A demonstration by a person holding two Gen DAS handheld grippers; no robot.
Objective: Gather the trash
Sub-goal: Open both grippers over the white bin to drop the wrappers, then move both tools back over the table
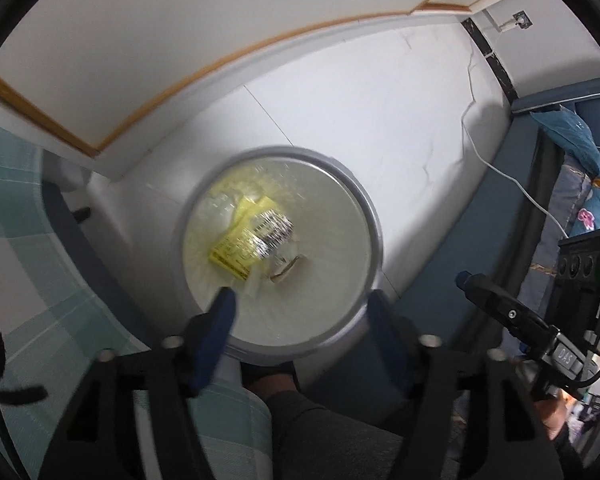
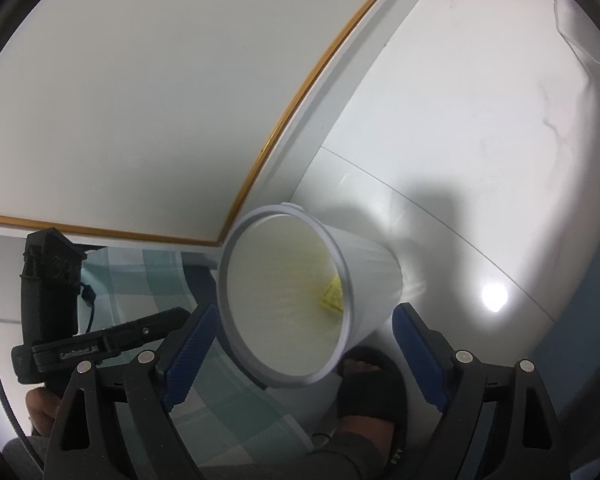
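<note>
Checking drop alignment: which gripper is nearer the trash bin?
Left. The left gripper hangs open right over the trash bin, fingertips at its near rim above the yellow wrapper. The right gripper is open, off to the bin's side.

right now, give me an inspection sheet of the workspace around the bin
surface: glossy white tiled floor, with a bright light reflection in the right wrist view.
job's things: round white plastic trash bin with grey rim, standing on the floor; yellow printed wrapper and silvery crumpled packaging lie inside it.
clutter: nothing seen on the floor.
grippers: left hand-held gripper above the bin mouth, jaws open, nothing between them; right hand-held gripper open beside the bin, empty.
cables: thin white cable trails across the floor.
surroundings: green checked bedding, white wood-trimmed panel, blue patterned fabric, a foot in a black sandal.
</note>
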